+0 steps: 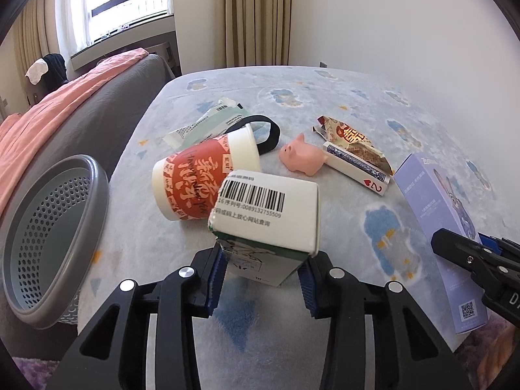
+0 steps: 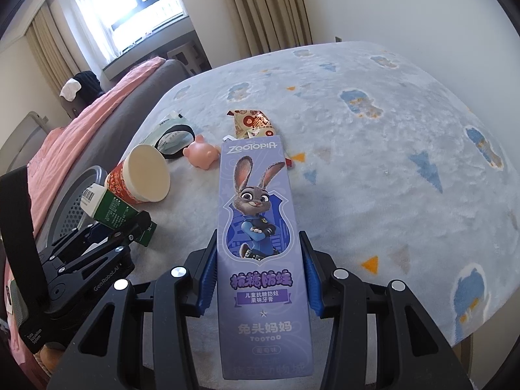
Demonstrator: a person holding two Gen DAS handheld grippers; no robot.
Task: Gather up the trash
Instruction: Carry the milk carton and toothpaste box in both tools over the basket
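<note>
Left wrist view: white-and-green carton [image 1: 265, 224] with barcode label, clamped between blue pads of left gripper [image 1: 261, 278], barcoded end tilted up and away from camera, long axis roughly along the fingers. Lying beside it on patterned tabletop [image 1: 325, 97]: red-and-white paper cup [image 1: 201, 175] on its side, pink pig toy [image 1: 304, 157], snack wrapper [image 1: 354, 144], card box [image 1: 357, 169]; grey perforated basket [image 1: 55, 237] at left edge. Right wrist view only: full printed face of purple toothpaste box [image 2: 260, 243], rabbit cartoon, long axis pointing straight away, gripped at mid-length by right gripper [image 2: 260, 269].
</note>
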